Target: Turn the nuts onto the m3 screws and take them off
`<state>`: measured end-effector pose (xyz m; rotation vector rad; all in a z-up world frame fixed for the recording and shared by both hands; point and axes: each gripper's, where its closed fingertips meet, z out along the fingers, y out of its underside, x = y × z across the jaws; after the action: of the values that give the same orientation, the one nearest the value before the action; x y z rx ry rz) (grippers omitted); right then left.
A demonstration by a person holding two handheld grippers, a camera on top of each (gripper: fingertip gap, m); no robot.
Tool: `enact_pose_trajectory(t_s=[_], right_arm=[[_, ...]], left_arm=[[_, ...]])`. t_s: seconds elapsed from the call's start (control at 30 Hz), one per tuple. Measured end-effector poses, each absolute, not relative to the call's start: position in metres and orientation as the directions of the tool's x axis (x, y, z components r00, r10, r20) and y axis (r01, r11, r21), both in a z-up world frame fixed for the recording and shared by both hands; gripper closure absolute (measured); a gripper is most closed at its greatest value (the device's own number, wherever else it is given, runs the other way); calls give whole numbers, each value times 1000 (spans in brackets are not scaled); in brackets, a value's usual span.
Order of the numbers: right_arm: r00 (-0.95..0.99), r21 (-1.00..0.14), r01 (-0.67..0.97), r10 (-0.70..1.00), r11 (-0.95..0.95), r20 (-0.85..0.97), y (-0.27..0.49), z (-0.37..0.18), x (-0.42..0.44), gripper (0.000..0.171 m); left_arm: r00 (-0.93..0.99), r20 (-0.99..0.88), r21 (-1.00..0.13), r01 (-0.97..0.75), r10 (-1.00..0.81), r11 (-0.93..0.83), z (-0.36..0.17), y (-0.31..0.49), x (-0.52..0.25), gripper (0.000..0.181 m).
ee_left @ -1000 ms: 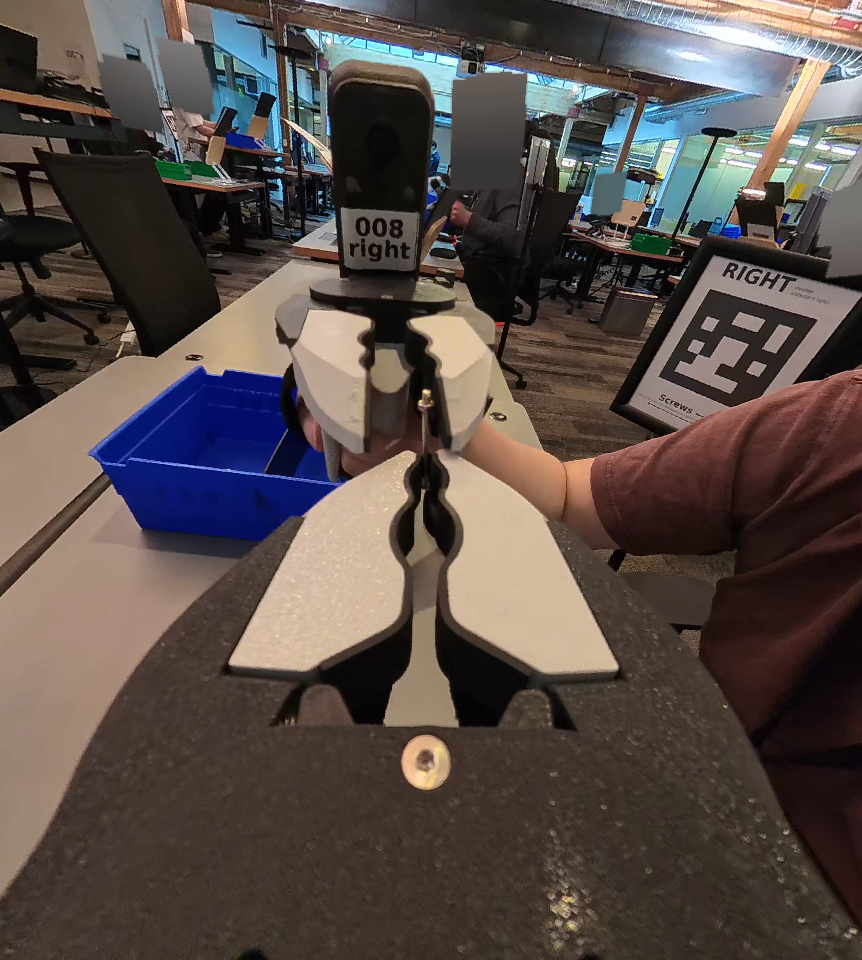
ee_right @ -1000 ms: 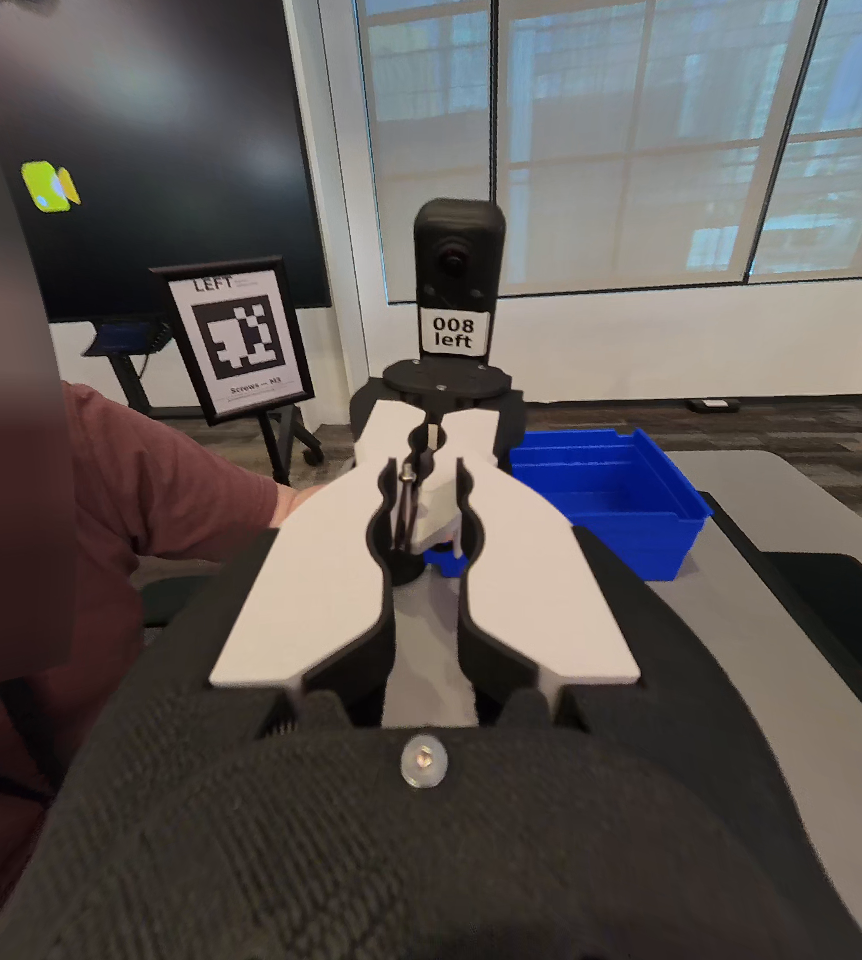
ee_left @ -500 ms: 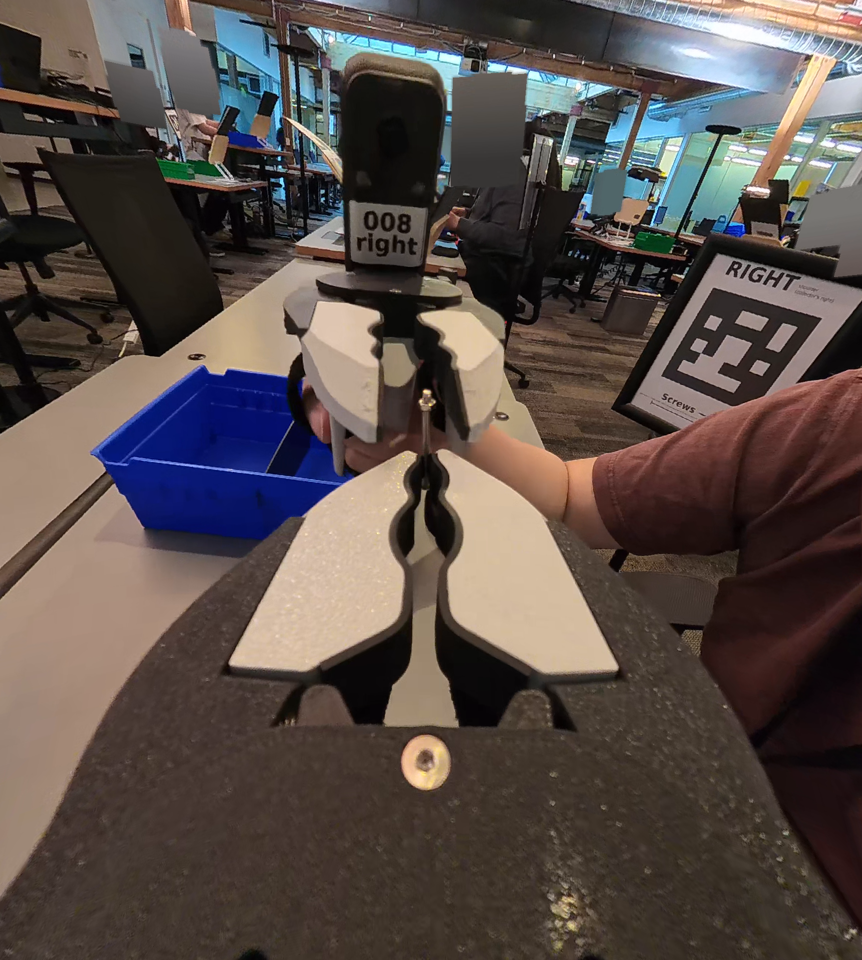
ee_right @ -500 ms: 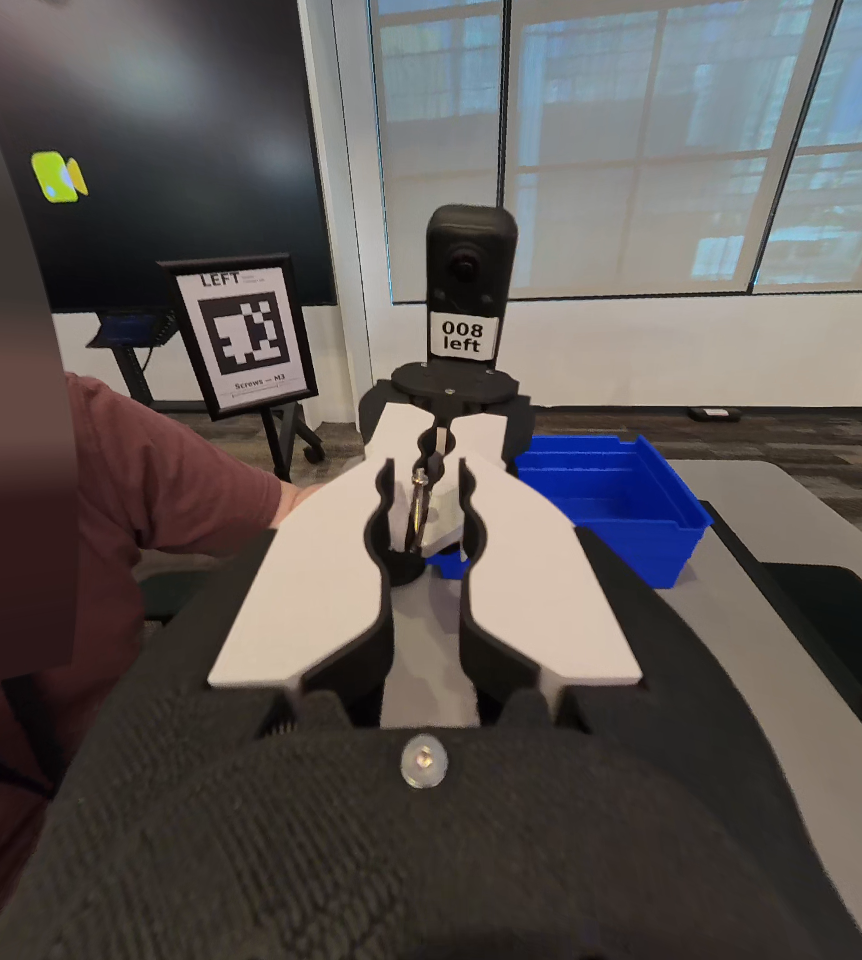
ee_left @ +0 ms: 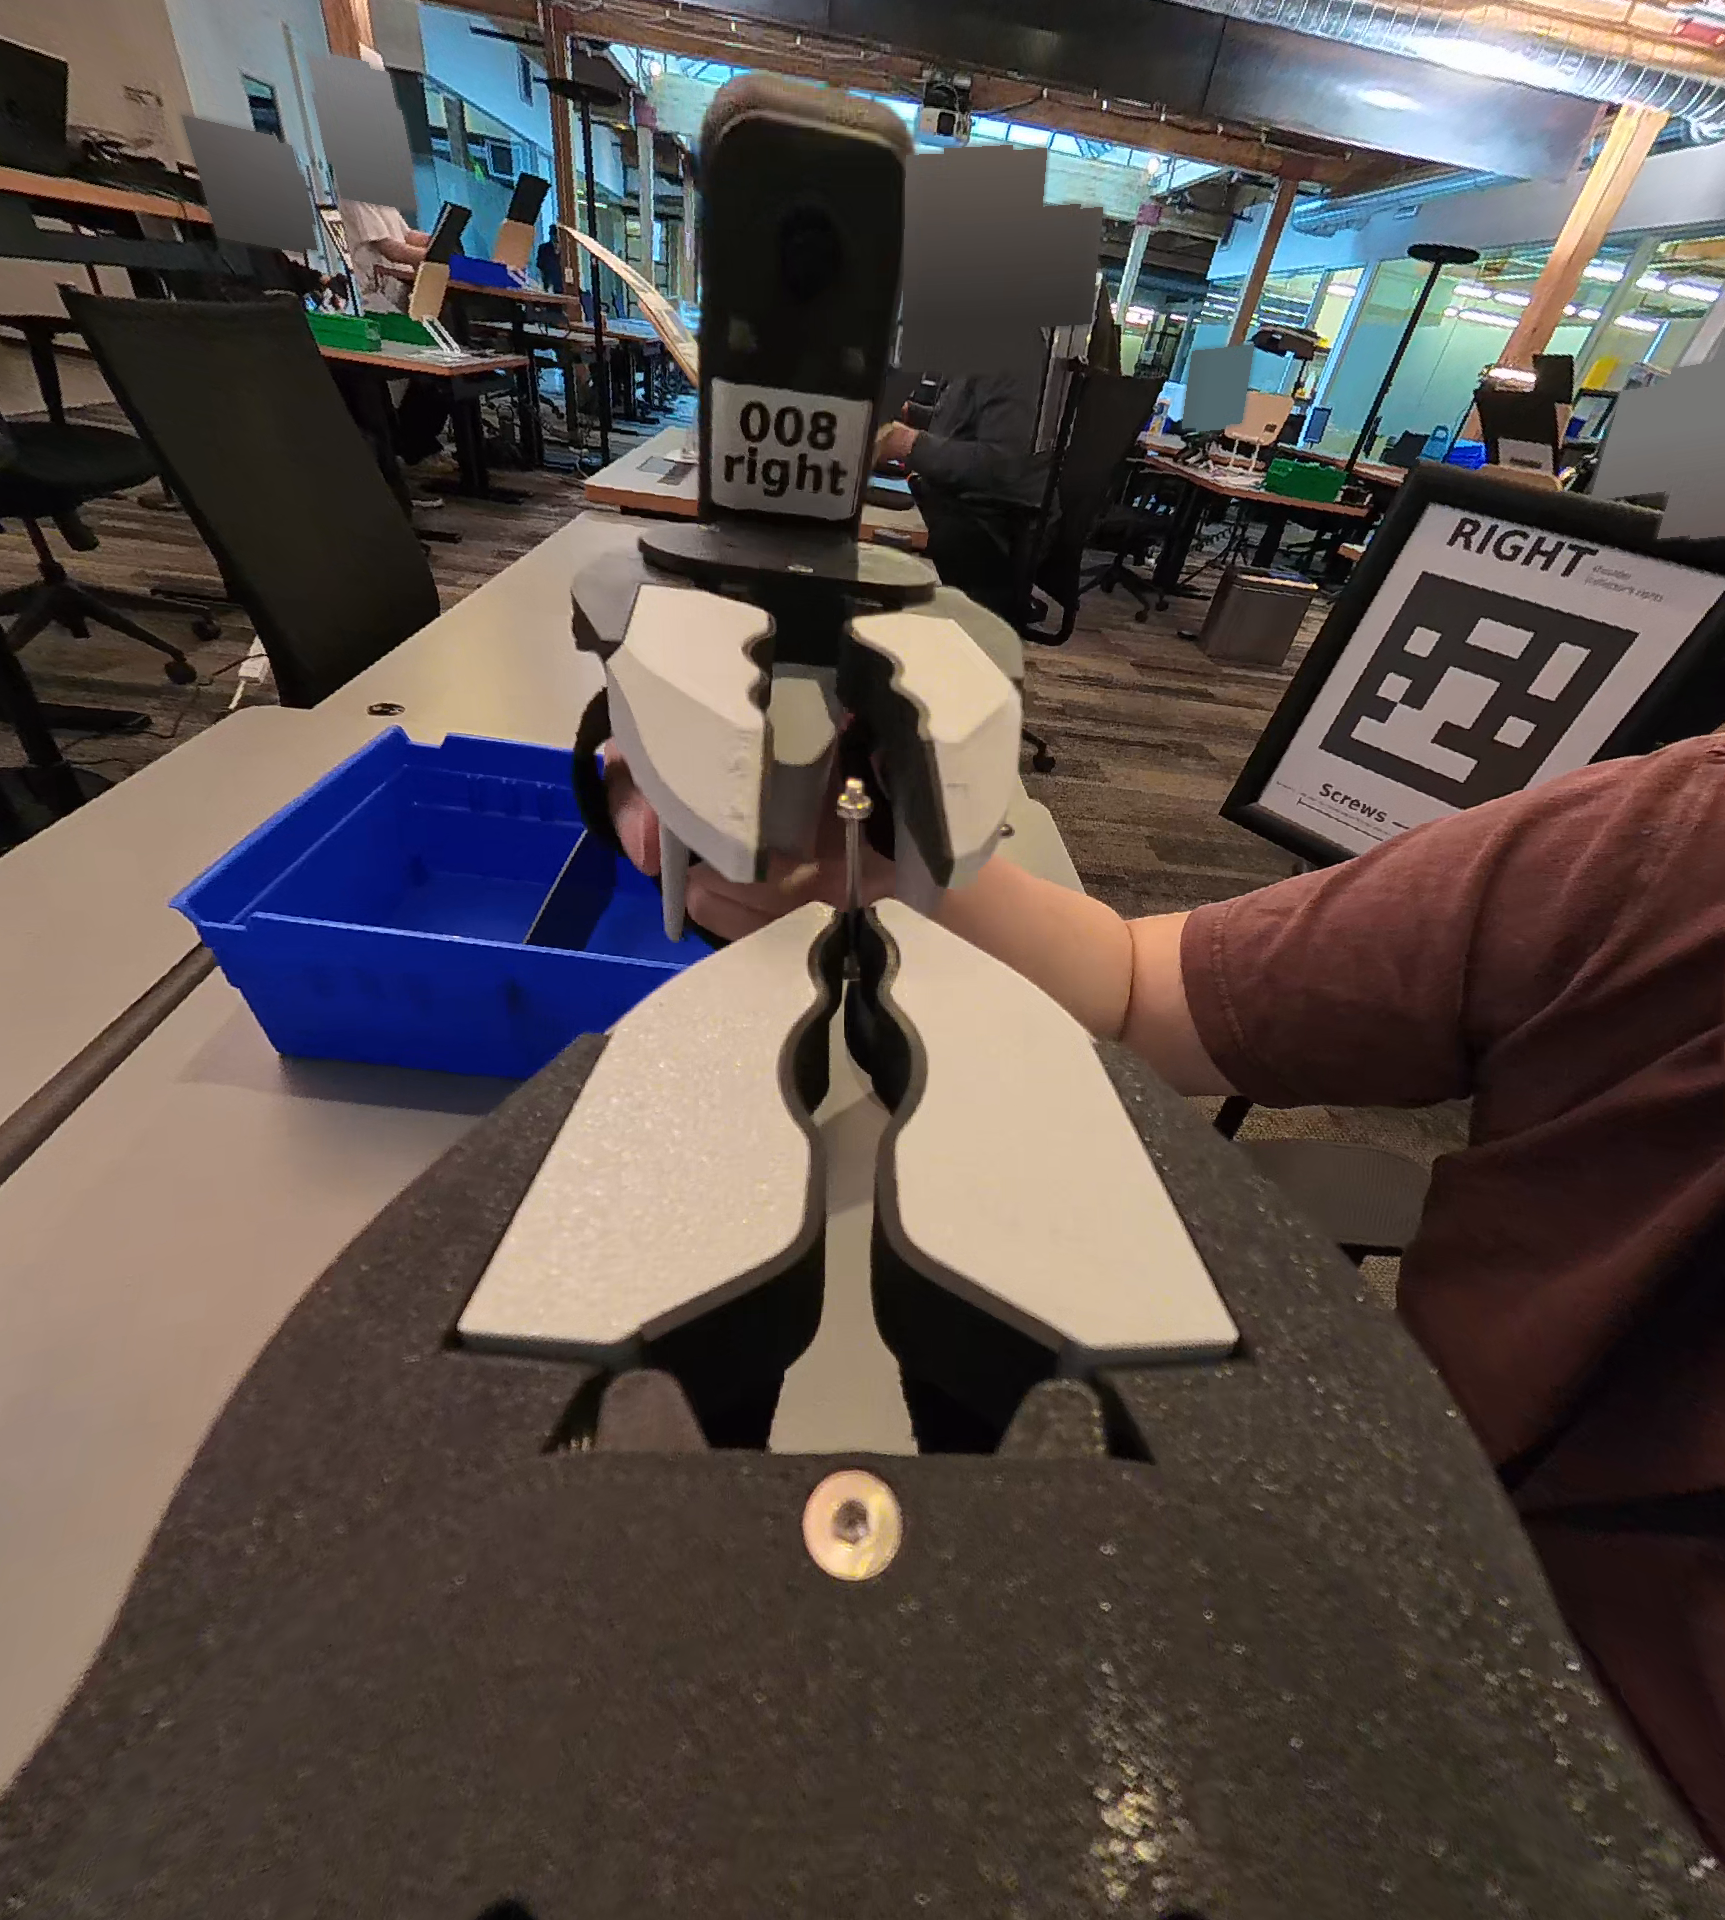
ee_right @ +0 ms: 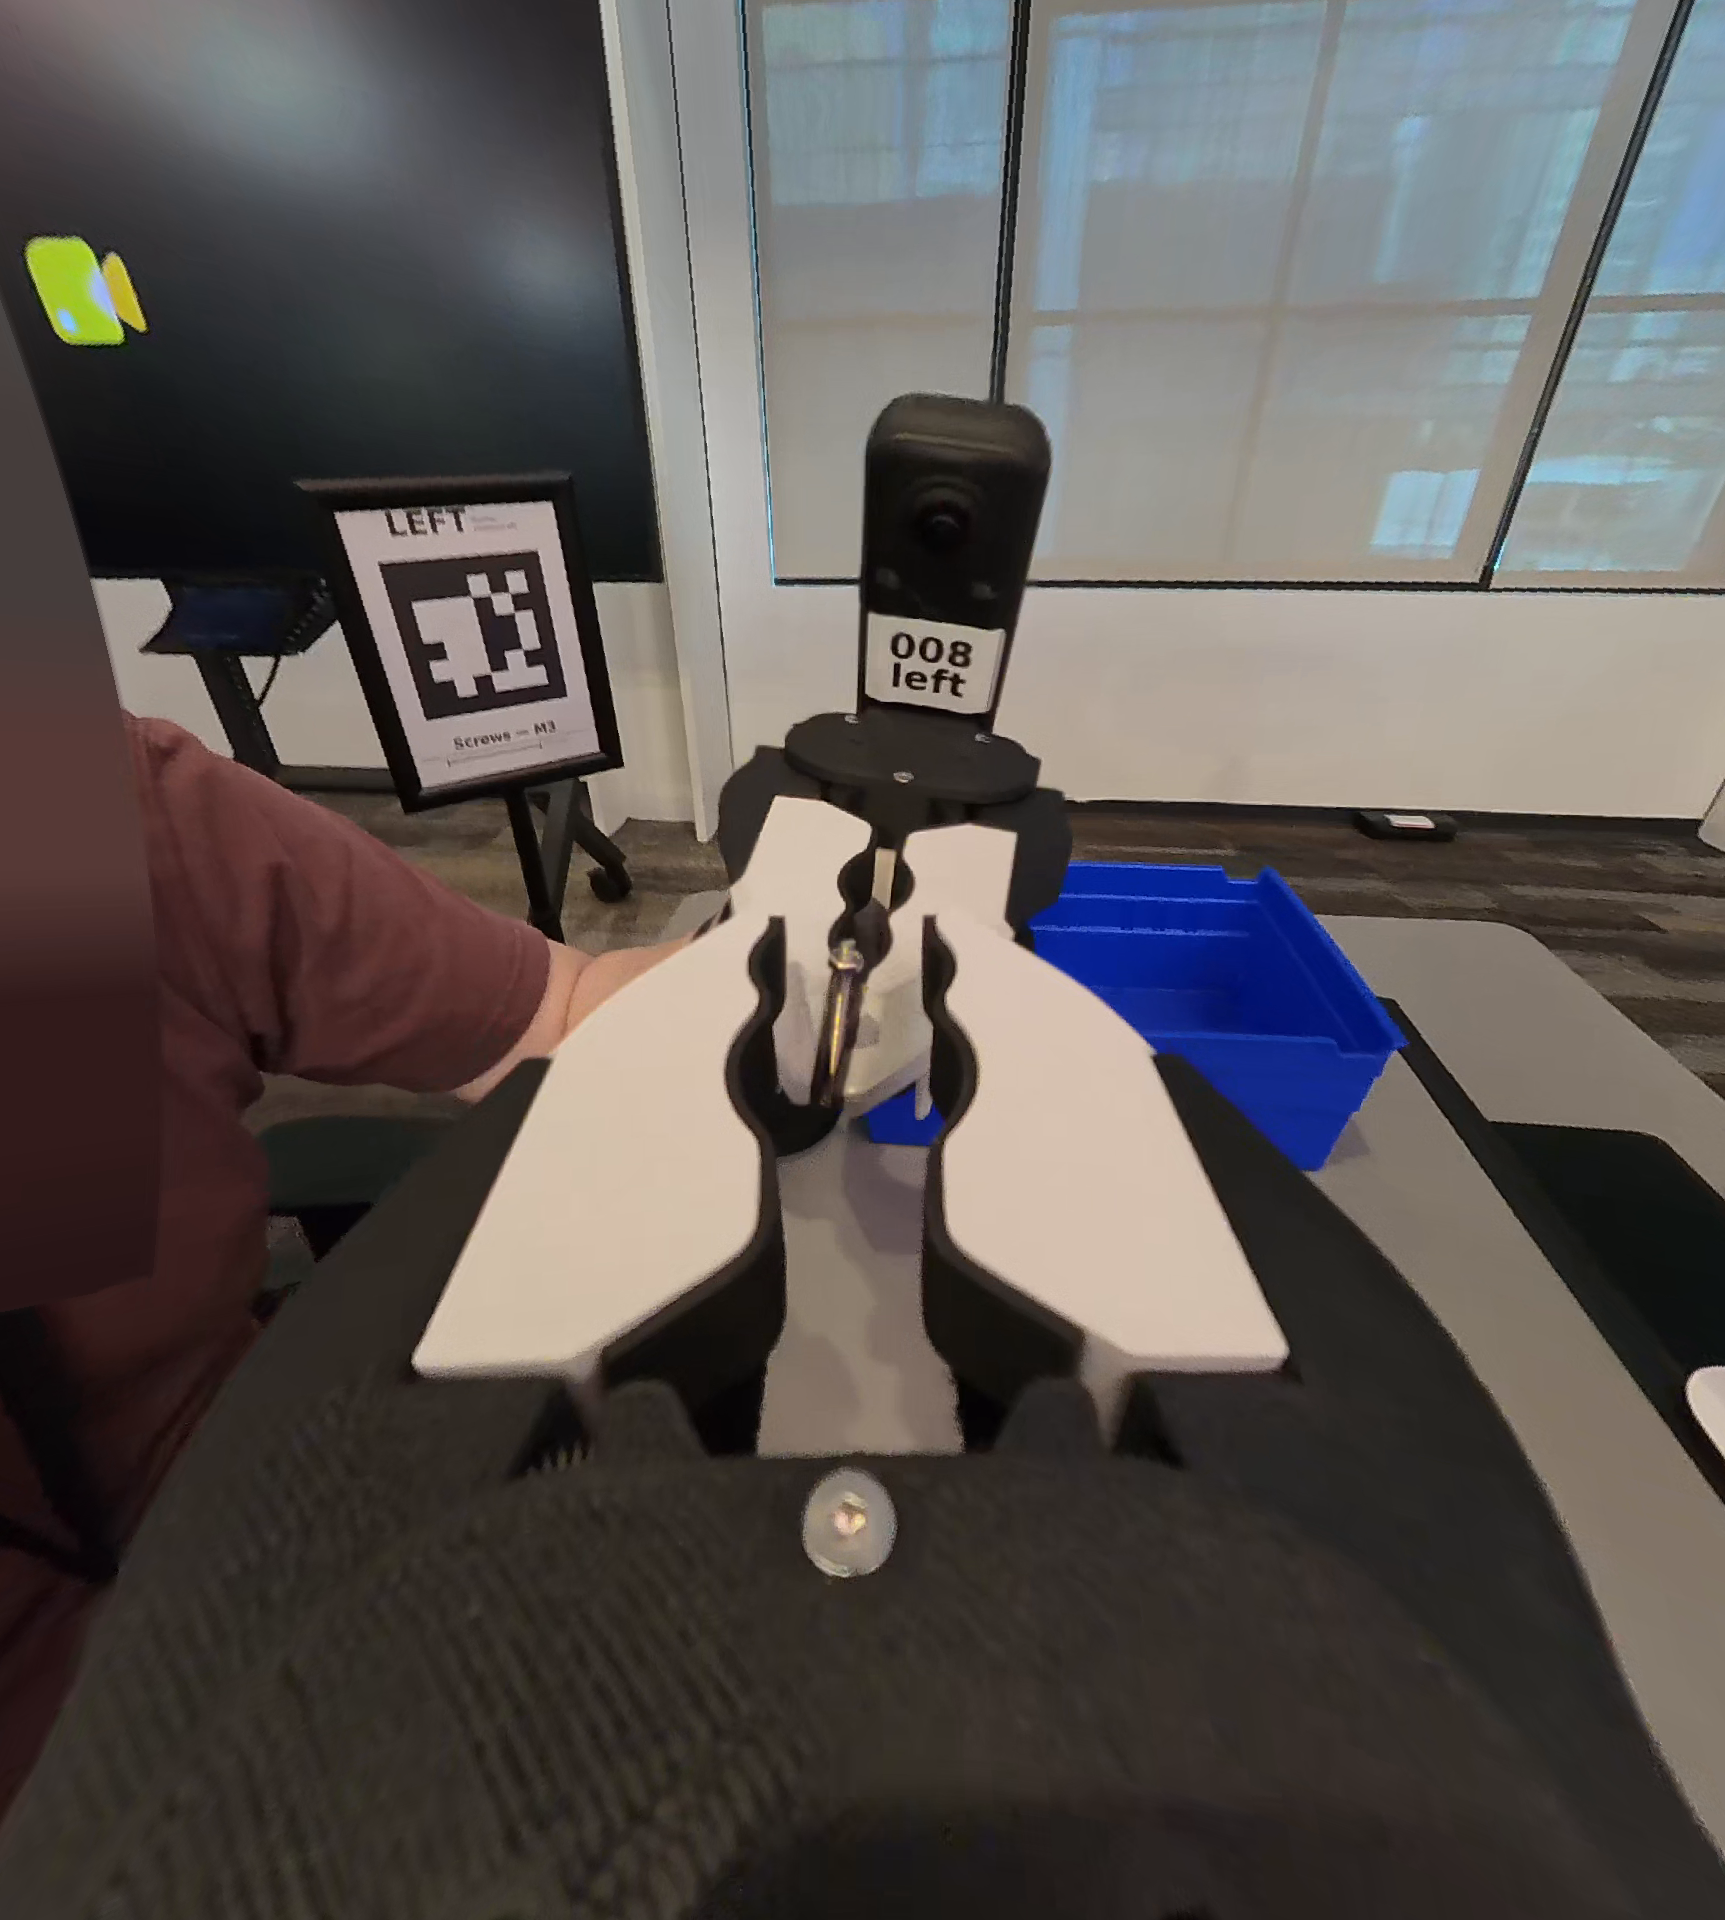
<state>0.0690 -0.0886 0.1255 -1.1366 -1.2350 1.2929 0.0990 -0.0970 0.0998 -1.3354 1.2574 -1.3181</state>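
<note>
My left gripper (ee_left: pixel 850 930) is shut on the lower end of a thin silver m3 screw (ee_left: pixel 850 862), which stands up from its tips. A small wider piece, a nut or the head, sits at the screw's top (ee_left: pixel 850 800). My right gripper (ee_right: pixel 853 930) faces the left gripper tip to tip and is open. The screw (ee_right: pixel 840 1023) lies in the gap between its fingers and I see no touch. In the left wrist view the right gripper (ee_left: pixel 832 852) shows around the screw's top. In the right wrist view the left gripper (ee_right: pixel 868 904) shows just beyond.
A blue bin (ee_left: pixel 422 935) with a divider stands on the grey table (ee_left: pixel 58 1351) beside the grippers, and also shows in the right wrist view (ee_right: pixel 1253 1018). A person's arm (ee_left: pixel 1045 966) holds the right gripper. Framed marker signs (ee_left: pixel 1481 686) (ee_right: pixel 479 644) and a black chair (ee_left: pixel 255 488) stand off the table. Less than 4 cm separates the two grippers' tips.
Each gripper has drifted slightly to the right in the other's view. The left gripper still grips the screw, and the right gripper's fingers stay apart around it.
</note>
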Motion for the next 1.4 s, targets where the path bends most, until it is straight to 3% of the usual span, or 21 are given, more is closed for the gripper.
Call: enact_pose_trajectory(t_s=[0.37,0.77,0.93,1.13,1.4], right_arm=[[-74,-992,-106,996,-64,-56,-76,136,88,145],[-41,-998,-55,999,-17,-15,-73,128,86,143],[-131,-992,-105,990,-70,-56,-85,137,87,143],[-94,-998,-43,995,-45,-41,-84,123,71,143],[-135,-984,-123,984,-131,-114,-74,134,88,145]], left_arm=[[-55,140,-988,-76,-989,-135,102,-94,96,179],[-70,146,-988,-67,-987,-141,104,-97,97,179],[-68,142,-988,-77,-988,-137,102,-97,98,179],[-75,142,-987,-86,-987,-135,100,-99,101,179],[-70,144,-987,-80,-987,-139,101,-97,99,179]])
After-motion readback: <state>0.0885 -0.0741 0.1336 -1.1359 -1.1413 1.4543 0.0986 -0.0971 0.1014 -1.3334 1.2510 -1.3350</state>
